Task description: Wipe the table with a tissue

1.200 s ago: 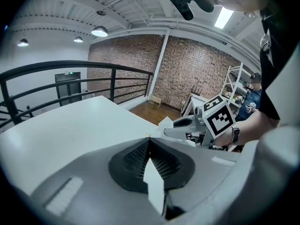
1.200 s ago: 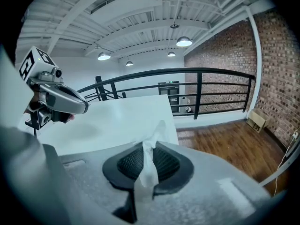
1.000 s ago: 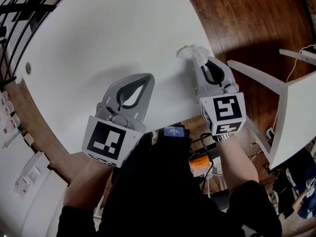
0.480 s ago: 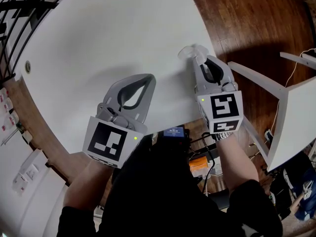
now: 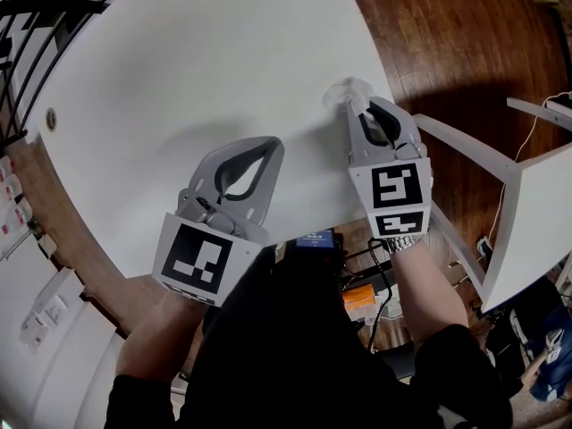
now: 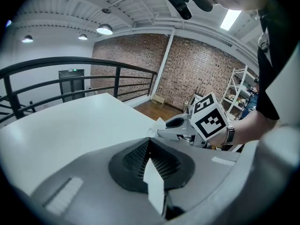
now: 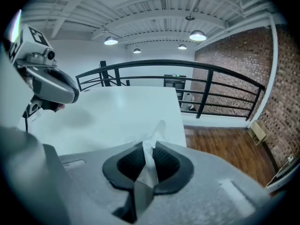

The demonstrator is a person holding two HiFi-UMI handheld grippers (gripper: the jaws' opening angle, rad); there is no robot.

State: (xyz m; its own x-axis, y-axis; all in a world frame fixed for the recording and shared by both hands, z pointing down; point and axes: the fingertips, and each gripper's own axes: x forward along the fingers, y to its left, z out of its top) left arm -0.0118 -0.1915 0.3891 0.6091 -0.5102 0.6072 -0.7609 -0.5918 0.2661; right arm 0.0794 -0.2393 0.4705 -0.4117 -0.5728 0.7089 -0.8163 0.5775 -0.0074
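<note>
Right tongs (image 5: 361, 107) pinch tissue (image 5: 347, 90); left tongs (image 5: 271, 143), a scrap (image 6: 153, 184).

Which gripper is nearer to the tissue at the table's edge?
Right. The right gripper is shut on the tissue, which sticks out past its tips. The left gripper is apart, to the tissue's left, shut on a white scrap.

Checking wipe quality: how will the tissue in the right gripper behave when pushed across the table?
The tissue sticks out crumpled from the shut right gripper, so it is probably floppy and will bunch when pushed. It looks thin: likely light and easily torn.
</note>
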